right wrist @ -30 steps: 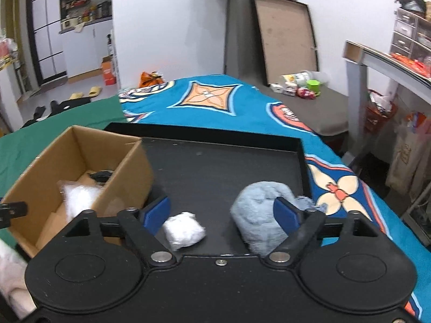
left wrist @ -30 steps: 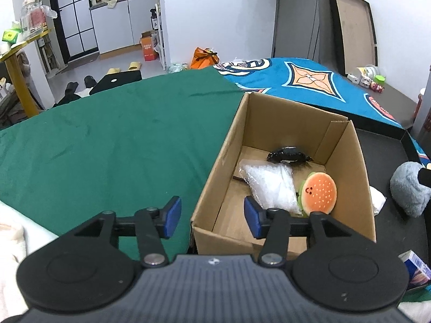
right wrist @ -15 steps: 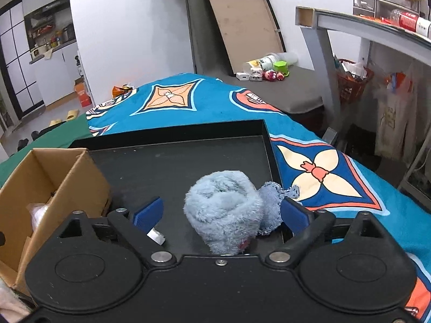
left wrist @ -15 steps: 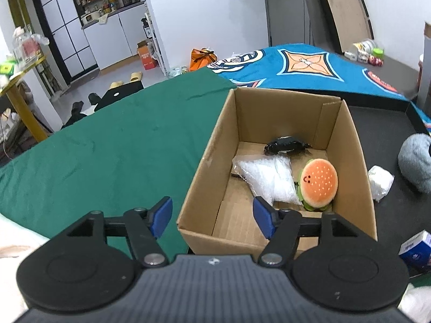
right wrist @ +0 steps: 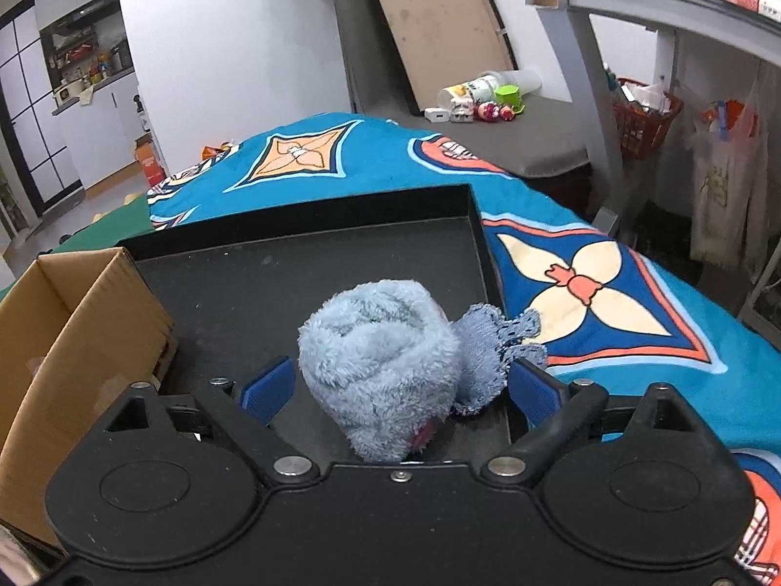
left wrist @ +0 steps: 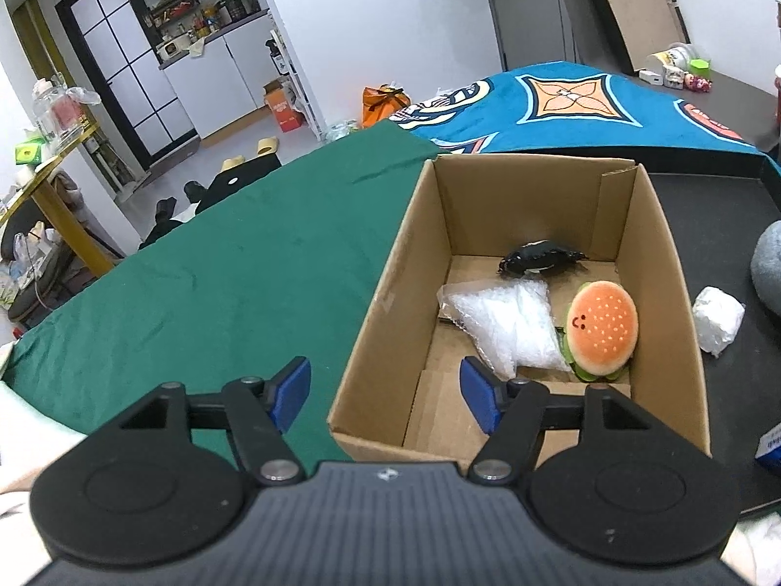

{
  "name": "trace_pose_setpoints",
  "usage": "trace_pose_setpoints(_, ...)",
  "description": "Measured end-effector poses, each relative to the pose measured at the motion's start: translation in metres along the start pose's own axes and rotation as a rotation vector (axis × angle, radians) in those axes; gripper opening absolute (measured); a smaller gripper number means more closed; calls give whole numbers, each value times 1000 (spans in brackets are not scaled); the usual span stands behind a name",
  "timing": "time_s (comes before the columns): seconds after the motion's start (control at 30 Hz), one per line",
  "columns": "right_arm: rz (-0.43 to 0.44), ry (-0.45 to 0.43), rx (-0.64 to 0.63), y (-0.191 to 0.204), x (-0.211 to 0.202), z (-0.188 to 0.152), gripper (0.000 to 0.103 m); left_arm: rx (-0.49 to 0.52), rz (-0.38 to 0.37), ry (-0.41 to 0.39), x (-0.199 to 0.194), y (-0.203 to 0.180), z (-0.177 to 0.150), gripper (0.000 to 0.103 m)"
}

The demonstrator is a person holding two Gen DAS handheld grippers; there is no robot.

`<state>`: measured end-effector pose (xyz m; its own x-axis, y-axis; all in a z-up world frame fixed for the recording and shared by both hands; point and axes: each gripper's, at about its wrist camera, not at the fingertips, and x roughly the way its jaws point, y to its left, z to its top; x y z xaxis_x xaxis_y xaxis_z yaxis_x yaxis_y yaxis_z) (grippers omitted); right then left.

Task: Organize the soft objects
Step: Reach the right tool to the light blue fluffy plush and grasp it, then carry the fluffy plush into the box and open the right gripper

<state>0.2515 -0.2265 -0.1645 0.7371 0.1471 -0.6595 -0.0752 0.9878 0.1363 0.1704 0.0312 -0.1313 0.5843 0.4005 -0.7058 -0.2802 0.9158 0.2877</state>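
An open cardboard box [left wrist: 649,263] holds a burger plush [left wrist: 603,329], a clear bubble-wrap bag [left wrist: 507,327] and a small black item [left wrist: 542,261]. My left gripper [left wrist: 385,393] is open over the box's near left corner, one finger outside the wall and one inside. It holds nothing. On the black tray [right wrist: 312,273] lies a fluffy light-blue roll [right wrist: 380,356] with a small blue knitted piece [right wrist: 493,346] beside it. My right gripper [right wrist: 400,390] is open with the roll between its fingers; the pads stand clear of it. A white wad [left wrist: 717,320] lies by the box.
Left of the box lies green cloth [left wrist: 219,283]; a blue patterned cloth [right wrist: 610,293] lies beyond and right of the tray. A small blue-and-white carton [left wrist: 769,447] sits at the near right. Behind are a grey bench with small toys [right wrist: 488,107] and a grey table leg [right wrist: 585,97].
The left gripper's jaws have widened and the hand has shifted slightly along the box. The right gripper has moved right and down, from beside the white wad to around the fluffy roll.
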Motion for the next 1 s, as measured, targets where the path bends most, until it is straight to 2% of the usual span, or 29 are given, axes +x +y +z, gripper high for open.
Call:
trace_pose_setpoints(0.1,22,-2,-4,2,1,-1,92,12,8,0,1,0,3,66)
trace_pose_setpoints(0.2,30,7,-22,4,3,-1,86,26,13,-6,1,-1,7,66)
trace_pose_setpoints(0.27,38,22,-20,4,6,-3,79,31,10,-9,2,0,10,66)
trace_pose_setpoints(0.33,45,35,-21,4,8,-4,55,39,8,-13,2,-1,11,66)
trace_pose_setpoints(0.43,54,39,-7,2,6,-4,49,56,7,-16,3,0,13,66)
trace_pose_setpoints(0.6,64,29,15,-1,-2,-1,46,56,-10,-12,5,2,17,66)
trace_pose_setpoints(1.0,48,-19,16,0,-30,3,46,47,-69,-13,4,10,21,66)
